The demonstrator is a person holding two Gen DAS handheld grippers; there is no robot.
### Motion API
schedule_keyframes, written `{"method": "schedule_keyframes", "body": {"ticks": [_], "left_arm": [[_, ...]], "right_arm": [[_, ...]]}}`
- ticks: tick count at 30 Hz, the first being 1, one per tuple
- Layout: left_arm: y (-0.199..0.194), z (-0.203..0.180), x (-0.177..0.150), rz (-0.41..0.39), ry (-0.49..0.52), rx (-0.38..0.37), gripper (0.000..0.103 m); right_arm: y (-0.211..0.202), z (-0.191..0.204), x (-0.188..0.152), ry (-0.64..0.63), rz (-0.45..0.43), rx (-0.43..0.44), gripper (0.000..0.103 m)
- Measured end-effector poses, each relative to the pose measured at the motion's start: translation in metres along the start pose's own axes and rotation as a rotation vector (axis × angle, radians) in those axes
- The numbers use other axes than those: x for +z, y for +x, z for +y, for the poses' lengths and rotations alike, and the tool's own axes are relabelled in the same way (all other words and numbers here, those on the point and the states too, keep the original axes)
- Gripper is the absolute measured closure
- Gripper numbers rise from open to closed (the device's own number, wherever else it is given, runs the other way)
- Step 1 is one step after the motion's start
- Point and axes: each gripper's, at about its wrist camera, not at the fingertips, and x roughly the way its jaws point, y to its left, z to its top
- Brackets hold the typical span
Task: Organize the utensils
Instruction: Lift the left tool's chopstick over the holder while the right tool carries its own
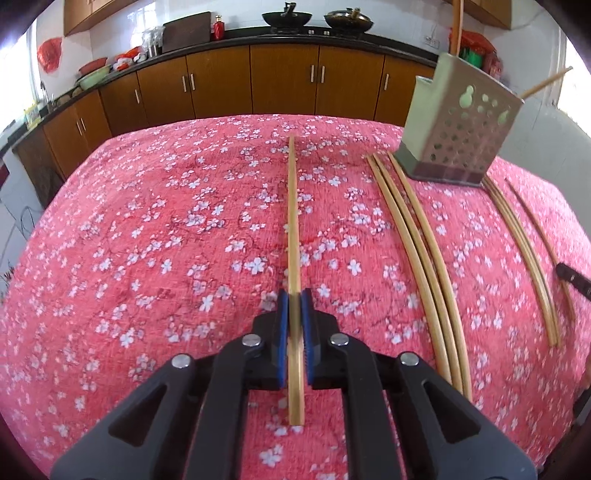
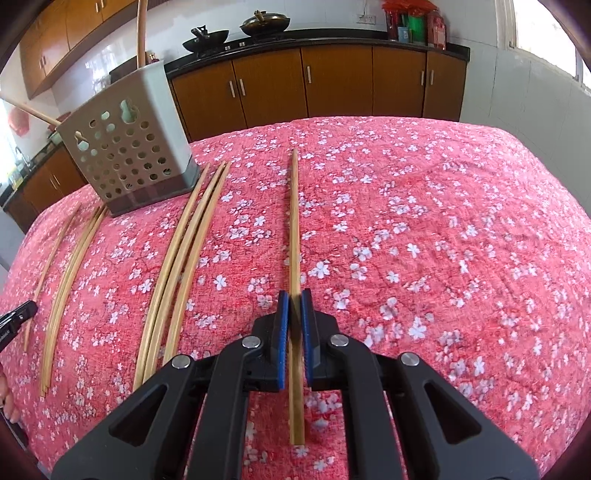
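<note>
Both grippers pinch a chopstick each, pickup step.
Left chopstick (image 1: 293, 229) sits mid-frame in the left gripper (image 1: 294, 314); right chopstick (image 2: 294, 229) in the right gripper (image 2: 294, 314). Next, likely lift toward the perforated holder (image 1: 458, 125), upper right.

Far side: brown cabinets (image 1: 221, 85) under a dark counter (image 1: 236, 37) — two black woks (image 2: 236, 31) on it, a red bottle (image 1: 218, 28), a dark board (image 1: 186, 31) leaning left.

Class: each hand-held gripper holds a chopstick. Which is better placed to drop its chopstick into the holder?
Right hand-held gripper, marginally: both grip chopsticks, but the holder looks slightly larger in its view.
</note>
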Motion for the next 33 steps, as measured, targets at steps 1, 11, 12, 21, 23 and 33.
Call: {"method": "schedule_keyframes", "body": {"ticks": [1,11,12,21,23,33], "left_arm": [[-0.003,0.000,0.001,-0.003,0.004,0.002,0.094],[-0.098,0.003,0.053,-0.252,-0.018,-0.044,0.094],[-0.104,0.004,0.060,-0.268,-0.023,-0.053,0.094],[-0.139,-0.006,0.094,-0.337,-0.011,-0.088,0.095],[-0.153,-0.010,0.098,-0.351,0.003,-0.119,0.095],[-0.211,-0.054,0.133,-0.484,0.045,-0.241,0.095]], "right_arm": [[-0.004,0.000,0.001,-0.002,-0.014,0.001,0.095],[-0.082,0.002,0.045,0.002,-0.276,0.016,0.095],[-0.088,0.003,0.050,0.003,-0.297,0.018,0.095],[-0.121,0.011,0.079,-0.002,-0.394,0.043,0.095],[-0.134,0.014,0.087,-0.001,-0.415,0.074,0.095],[-0.202,0.051,0.132,-0.020,-0.606,0.251,0.095]]}}
